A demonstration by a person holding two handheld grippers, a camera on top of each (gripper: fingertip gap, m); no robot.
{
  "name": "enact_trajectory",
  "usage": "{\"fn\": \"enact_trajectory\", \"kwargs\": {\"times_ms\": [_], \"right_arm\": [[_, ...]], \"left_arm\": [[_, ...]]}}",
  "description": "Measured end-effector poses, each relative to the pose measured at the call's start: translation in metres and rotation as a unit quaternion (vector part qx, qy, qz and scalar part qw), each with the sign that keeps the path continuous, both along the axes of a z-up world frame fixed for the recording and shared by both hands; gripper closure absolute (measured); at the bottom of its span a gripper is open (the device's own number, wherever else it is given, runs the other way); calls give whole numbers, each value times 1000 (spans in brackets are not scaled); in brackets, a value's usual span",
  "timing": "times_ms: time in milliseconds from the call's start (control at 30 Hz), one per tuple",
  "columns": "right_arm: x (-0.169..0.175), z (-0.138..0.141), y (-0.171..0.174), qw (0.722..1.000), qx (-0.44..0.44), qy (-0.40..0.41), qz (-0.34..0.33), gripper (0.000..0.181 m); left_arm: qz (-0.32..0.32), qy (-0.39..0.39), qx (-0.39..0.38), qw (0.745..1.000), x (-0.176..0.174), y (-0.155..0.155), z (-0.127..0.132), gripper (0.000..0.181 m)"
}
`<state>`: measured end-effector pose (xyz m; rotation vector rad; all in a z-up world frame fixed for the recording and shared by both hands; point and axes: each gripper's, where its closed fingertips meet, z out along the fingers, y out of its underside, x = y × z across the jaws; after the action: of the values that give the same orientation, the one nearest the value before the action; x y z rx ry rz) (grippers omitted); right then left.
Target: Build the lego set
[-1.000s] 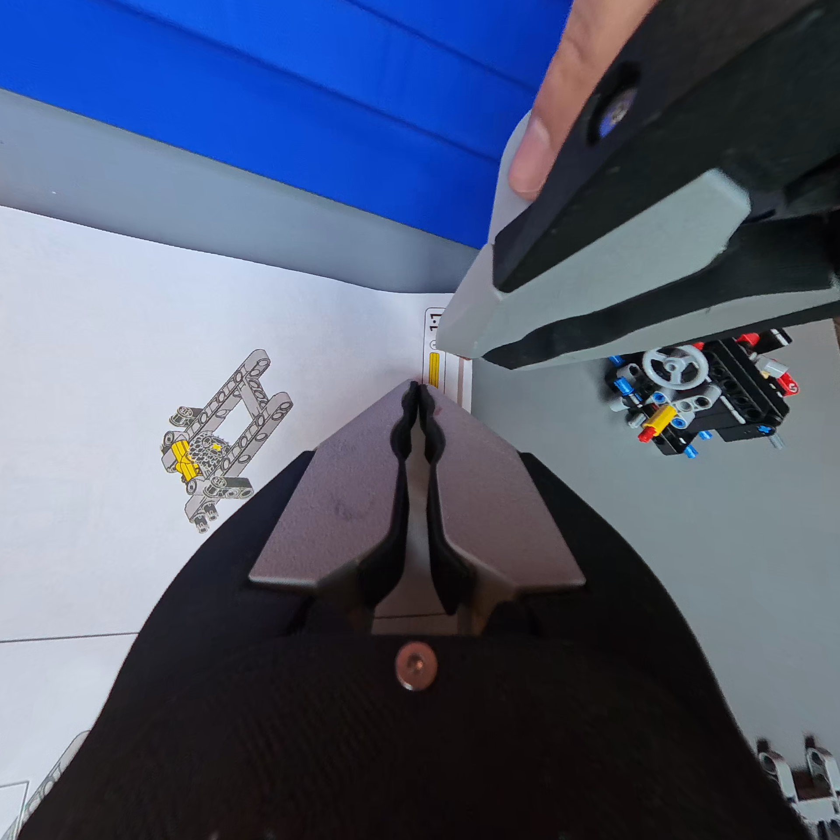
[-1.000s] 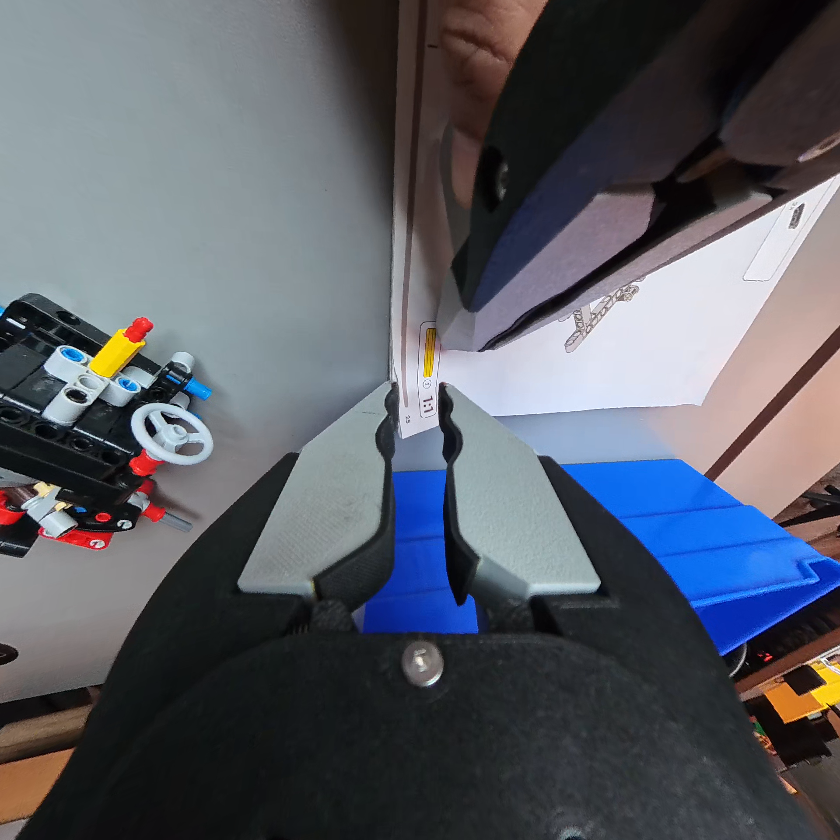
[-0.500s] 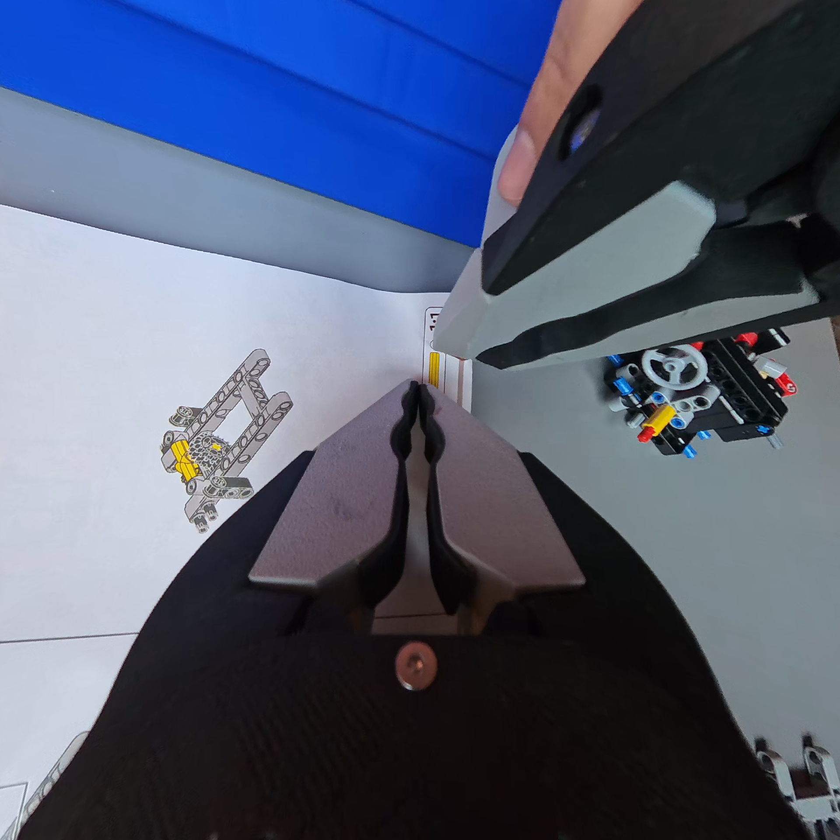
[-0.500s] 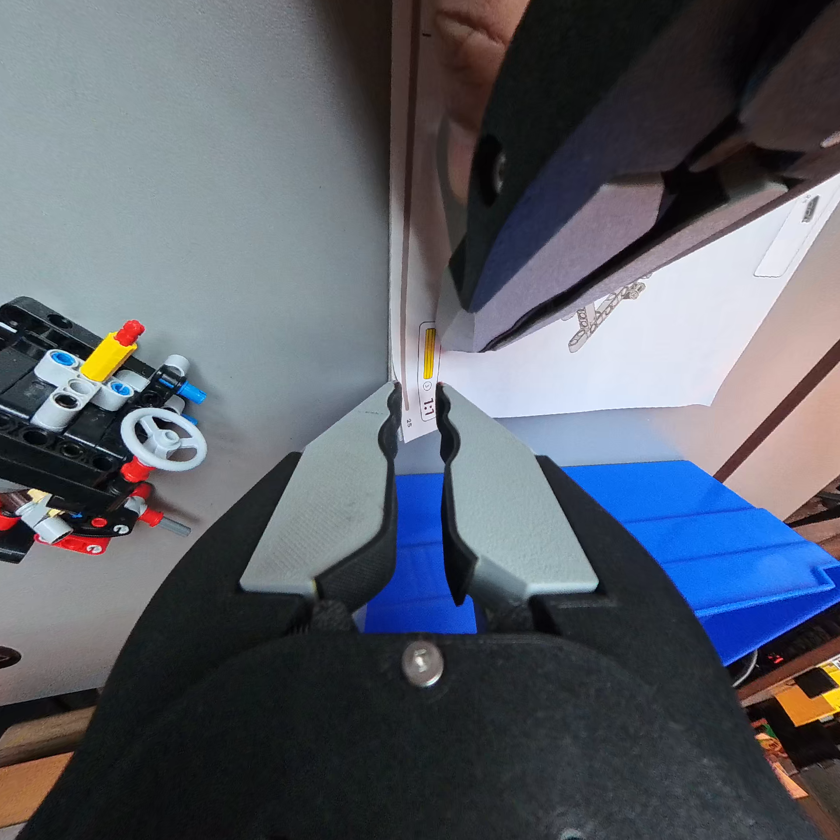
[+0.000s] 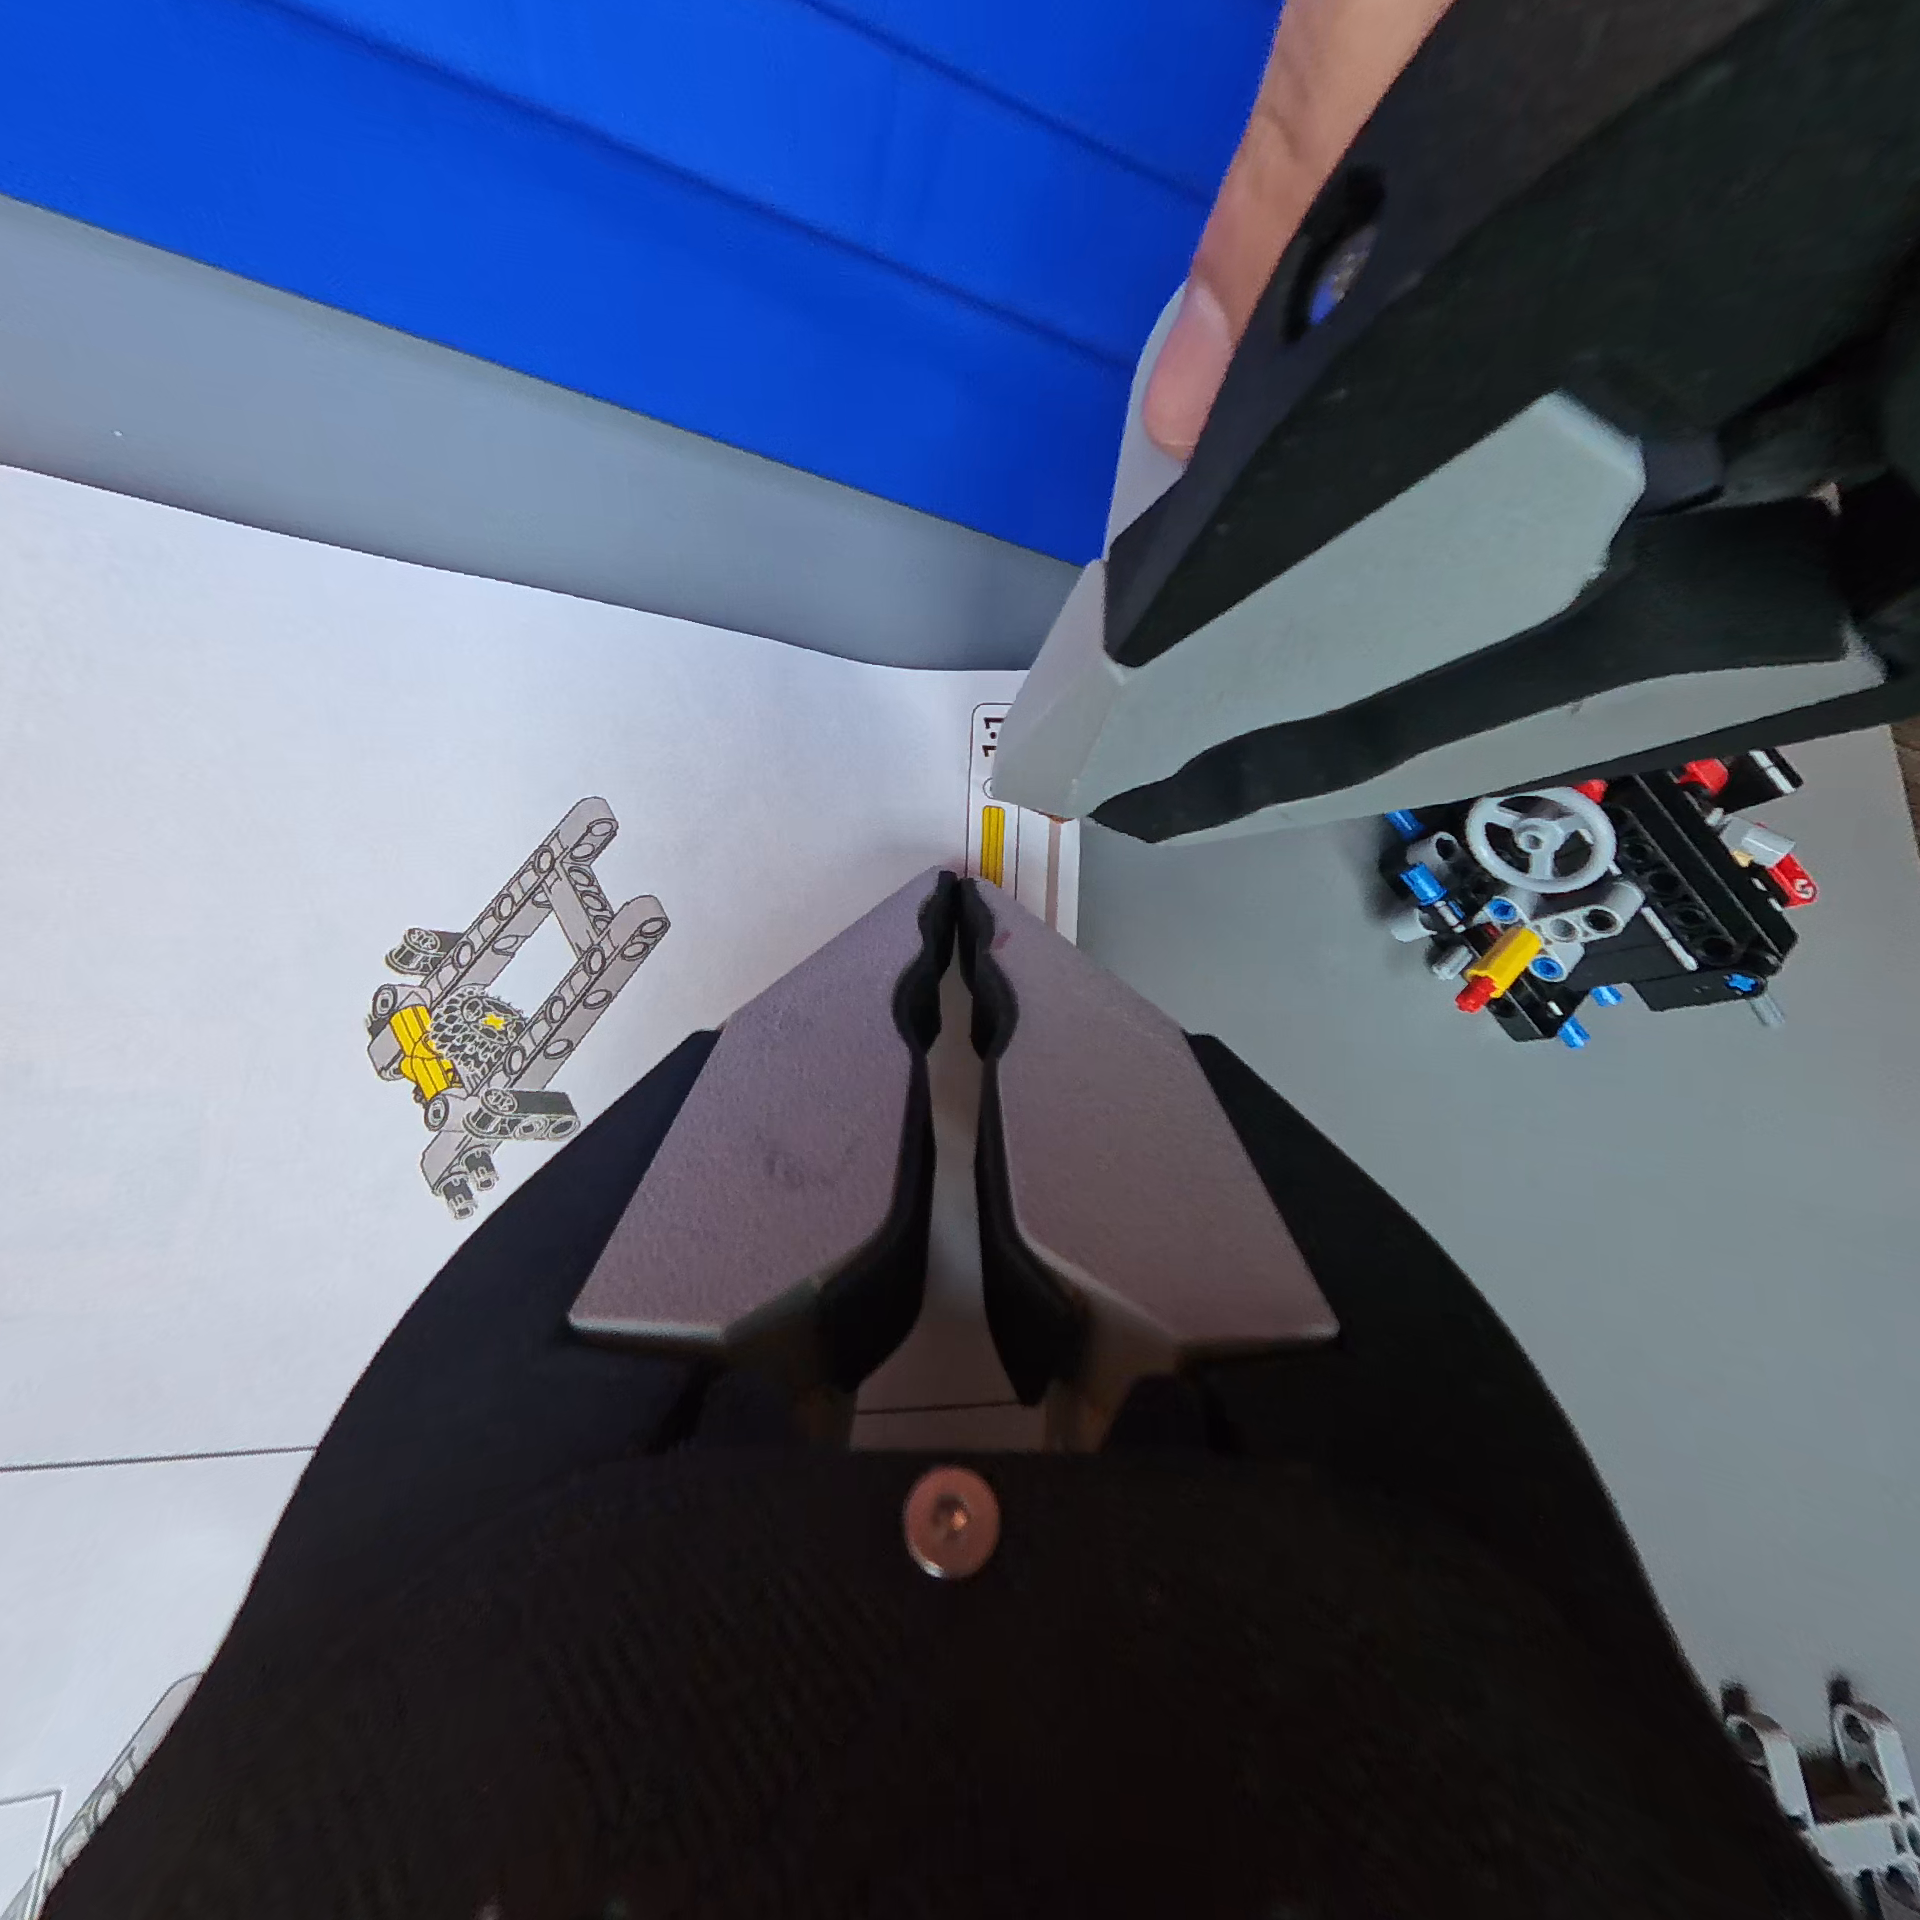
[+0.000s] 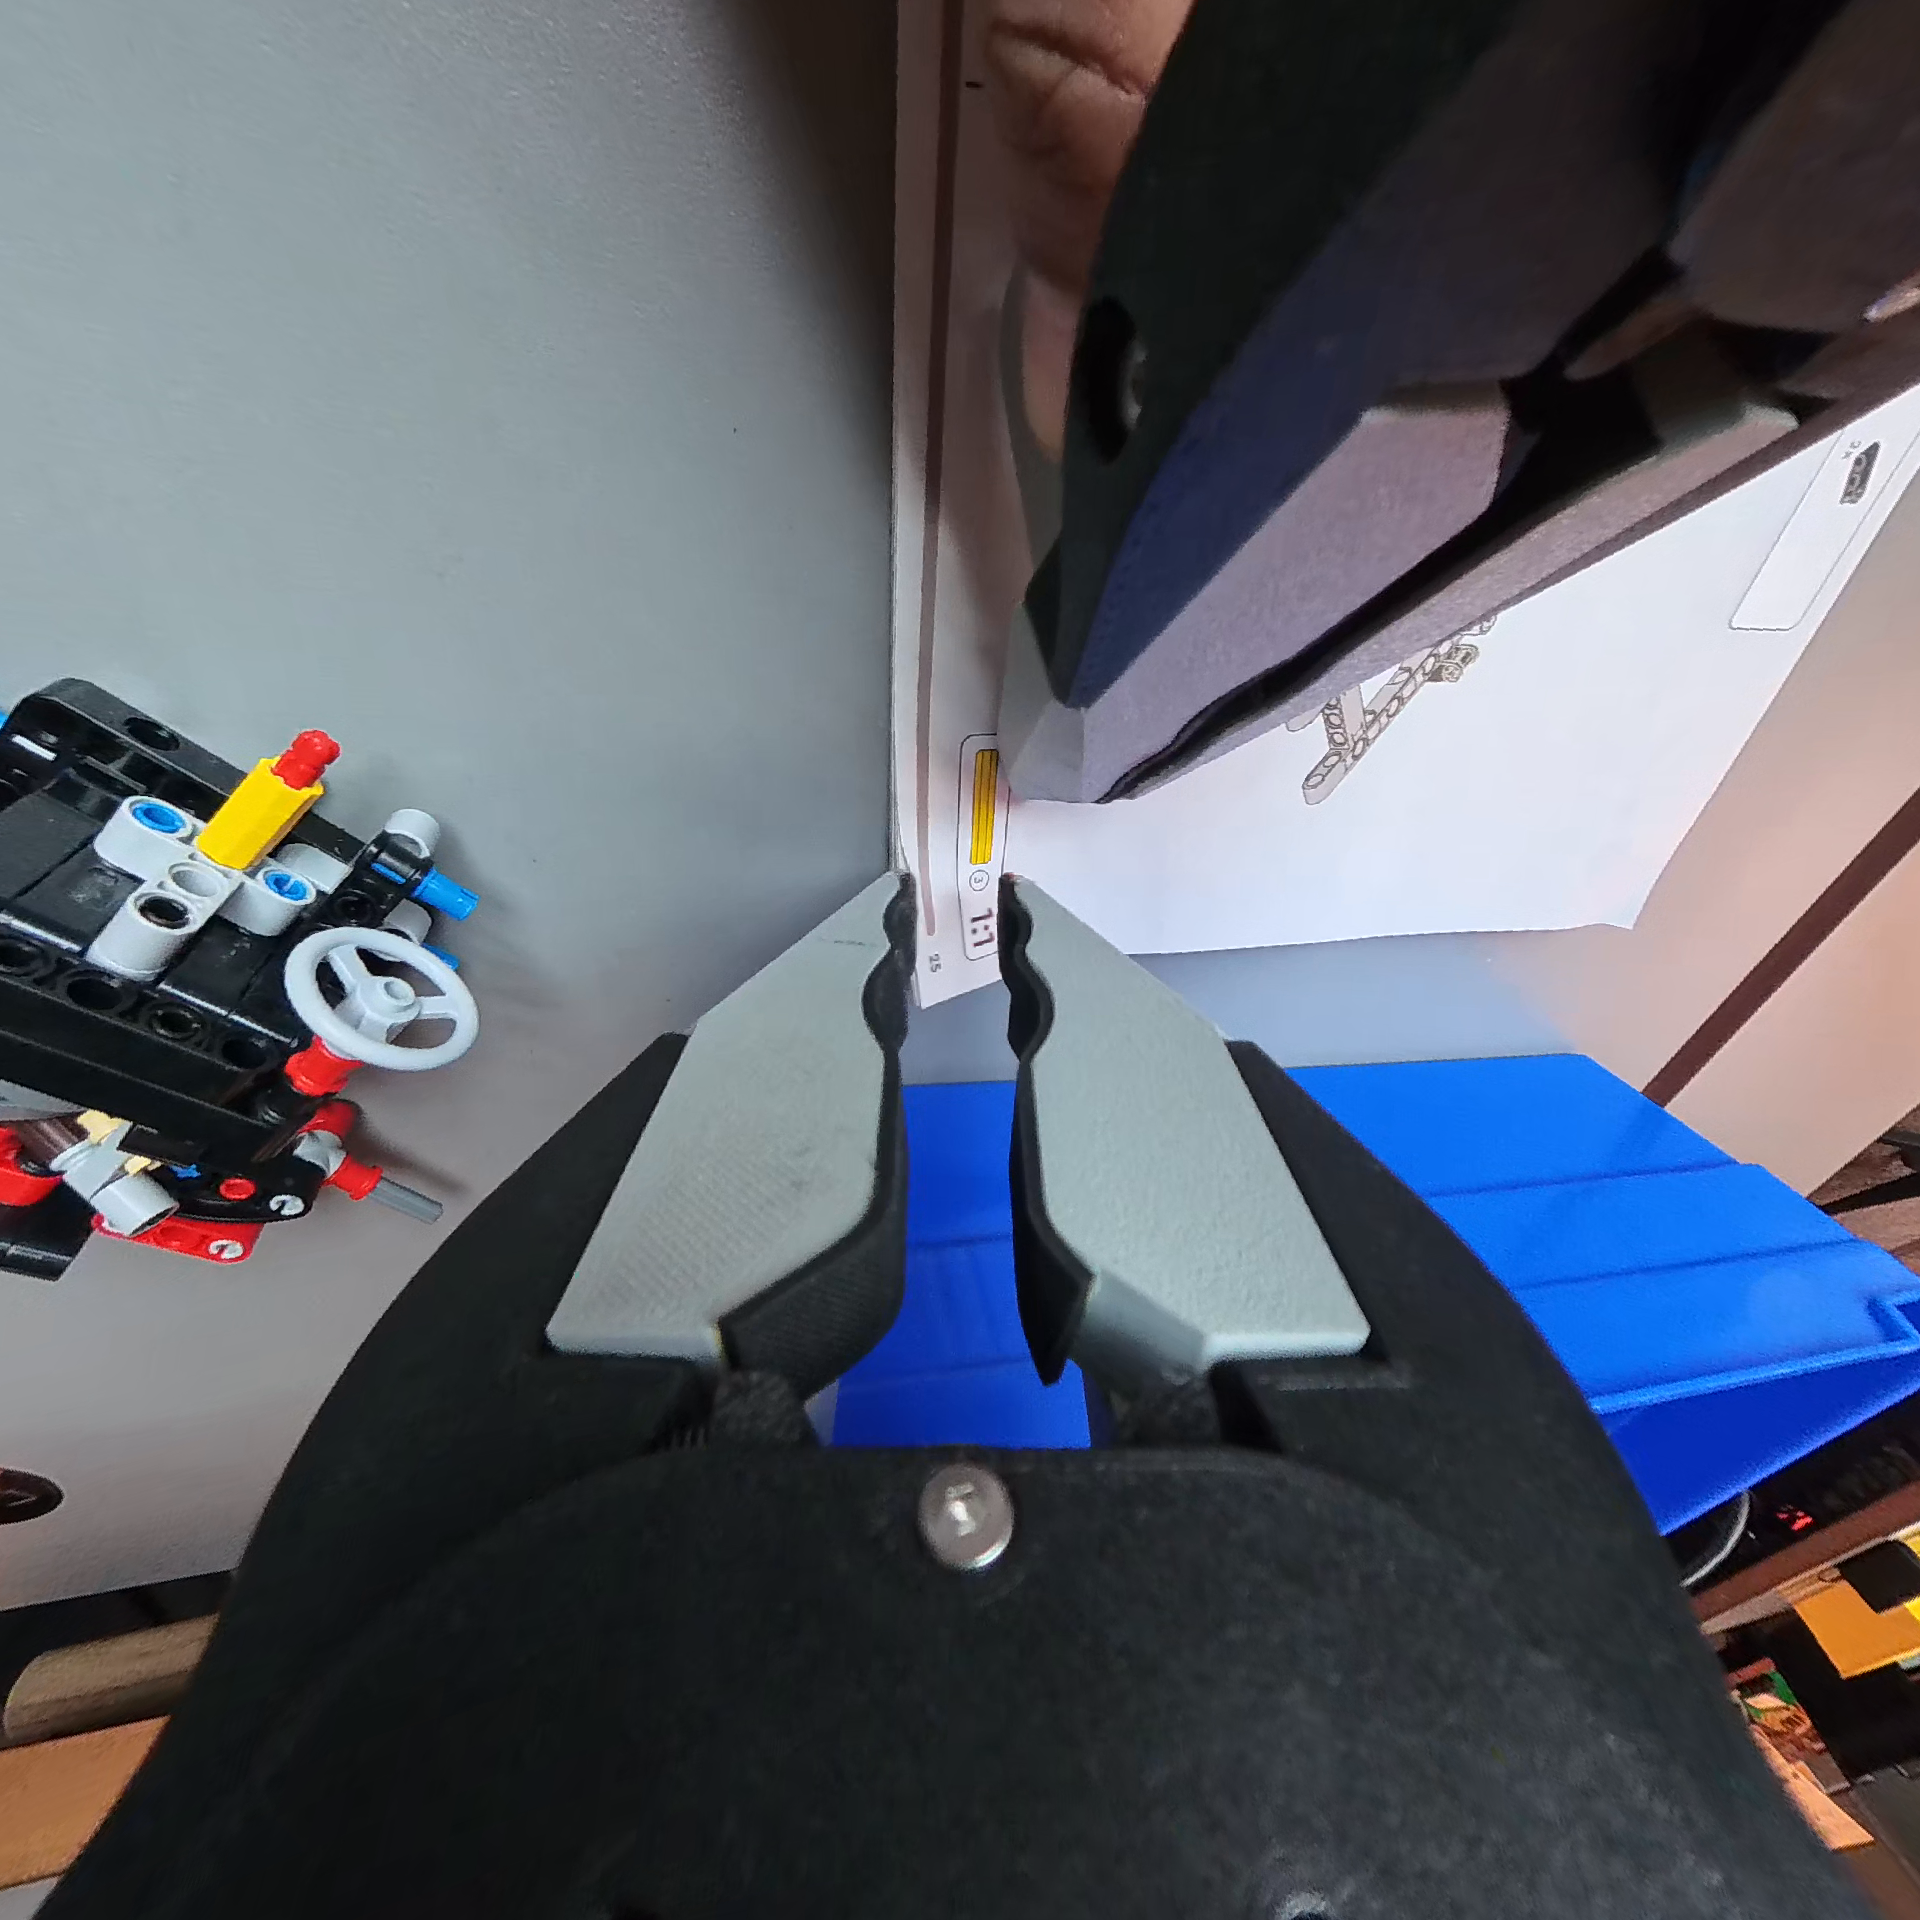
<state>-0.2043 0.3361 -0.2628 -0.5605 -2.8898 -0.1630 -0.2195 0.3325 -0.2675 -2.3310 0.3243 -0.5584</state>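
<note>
My left hand-held gripper [image 5: 957,883] closed, empty; right hand-held gripper [image 6: 954,883] parted astride instruction sheet [image 6: 961,940] corner. Paper thin, limp: pinch edge.

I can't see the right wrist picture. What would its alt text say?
The right gripper, jaws slightly apart, straddles the corner of a white instruction sheet on a grey table. The left gripper presses on the sheet from above; a partly built Lego model sits at left.
</note>
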Motion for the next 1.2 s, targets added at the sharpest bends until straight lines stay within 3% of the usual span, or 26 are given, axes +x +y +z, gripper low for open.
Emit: {"fn": "enact_trajectory", "kwargs": {"times_ms": [1000, 1200], "right_arm": [[6, -9, -1, 1000, 16, -23, 6, 181], [7, -9, -1, 999, -7, -34, -21, 181]], "left_arm": [[0, -6, -2, 1000, 0, 0, 0, 181], [0, -8, -4, 1000, 0, 0, 0, 181]]}}
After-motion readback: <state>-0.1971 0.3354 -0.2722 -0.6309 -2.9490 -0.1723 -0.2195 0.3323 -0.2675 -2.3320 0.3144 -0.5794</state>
